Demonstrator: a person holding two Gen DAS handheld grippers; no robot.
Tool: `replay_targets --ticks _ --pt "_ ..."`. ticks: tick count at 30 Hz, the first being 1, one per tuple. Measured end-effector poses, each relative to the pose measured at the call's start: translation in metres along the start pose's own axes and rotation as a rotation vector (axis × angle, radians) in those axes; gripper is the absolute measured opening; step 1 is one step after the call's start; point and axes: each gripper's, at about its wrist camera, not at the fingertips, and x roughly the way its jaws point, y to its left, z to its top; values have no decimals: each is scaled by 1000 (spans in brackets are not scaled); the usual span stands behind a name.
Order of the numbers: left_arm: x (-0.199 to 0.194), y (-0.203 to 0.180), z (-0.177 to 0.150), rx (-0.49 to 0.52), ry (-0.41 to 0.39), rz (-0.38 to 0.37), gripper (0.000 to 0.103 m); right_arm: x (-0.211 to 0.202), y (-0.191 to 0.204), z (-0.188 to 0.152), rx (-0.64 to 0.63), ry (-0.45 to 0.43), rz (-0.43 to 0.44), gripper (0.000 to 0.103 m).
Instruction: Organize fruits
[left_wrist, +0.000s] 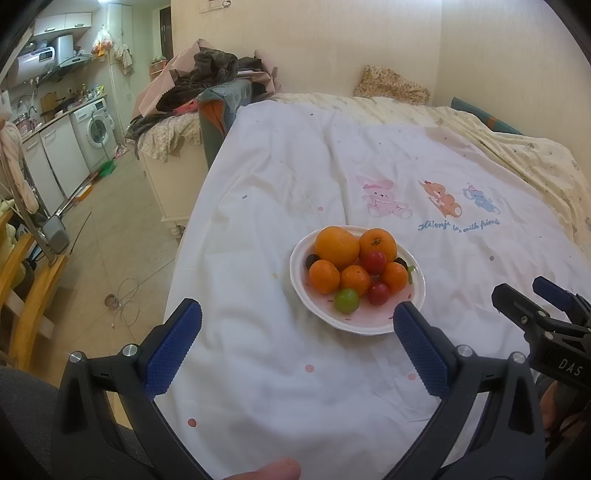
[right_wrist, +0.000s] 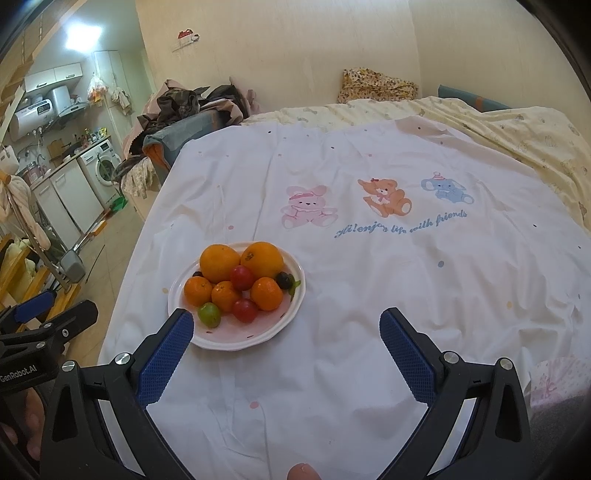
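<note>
A white plate (left_wrist: 369, 326) sits on the white bed sheet (left_wrist: 280, 192). It holds two large oranges (left_wrist: 337, 246), smaller mandarins (left_wrist: 324, 276), two red tomatoes (left_wrist: 373, 261), a green fruit (left_wrist: 347, 300) and dark grapes (left_wrist: 311, 260). My left gripper (left_wrist: 297, 321) is open and empty, just short of the plate. My right gripper (right_wrist: 286, 328) is open and empty, to the right of the plate (right_wrist: 236, 341); its fruit pile (right_wrist: 236, 277) lies near the left finger. The right gripper also shows in the left wrist view (left_wrist: 532, 295).
The sheet has printed cartoon animals (right_wrist: 376, 201) beyond the plate. A yellow quilt (right_wrist: 517, 133) lies at the back right. A pile of clothes (left_wrist: 207, 74) sits left of the bed. The bed's left edge drops to a tiled floor (left_wrist: 110, 236) with a cable.
</note>
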Motion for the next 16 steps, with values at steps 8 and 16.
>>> replay_targets --ticks 8,16 --pt "1 0 1 -1 3 -1 102 1 0 -1 4 3 0 103" --pt "0 1 -3 -5 6 -14 102 1 0 -1 6 1 2 103"
